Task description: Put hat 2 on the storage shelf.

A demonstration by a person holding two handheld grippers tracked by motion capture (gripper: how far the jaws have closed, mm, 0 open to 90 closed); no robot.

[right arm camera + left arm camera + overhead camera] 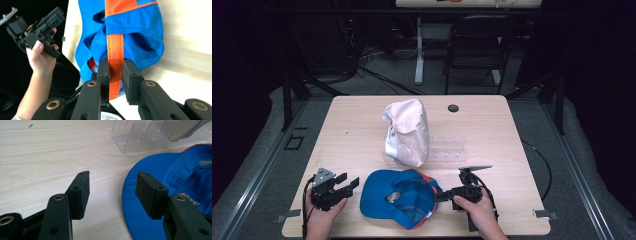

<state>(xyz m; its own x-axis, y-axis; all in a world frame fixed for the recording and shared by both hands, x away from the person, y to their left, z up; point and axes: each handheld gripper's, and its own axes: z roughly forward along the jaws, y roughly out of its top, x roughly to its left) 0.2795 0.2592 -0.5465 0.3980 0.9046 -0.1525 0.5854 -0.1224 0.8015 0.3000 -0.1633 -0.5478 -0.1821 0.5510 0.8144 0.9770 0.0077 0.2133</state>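
Two caps sit on the table (362,125): a blue cap (402,197) lying upside down between the tongs, hollow up with a small label inside, and a pinkish cap (408,131) upright beyond it on a clear plastic stand (449,148). Right gripper (115,75) is clamped on the blue cap's orange strap (115,47). Left gripper (112,191) hovers with jaws apart, just beside the blue brim, gripping nothing. Pale wood surface; past it stand a dark chair (477,45) and floor cables (377,75).
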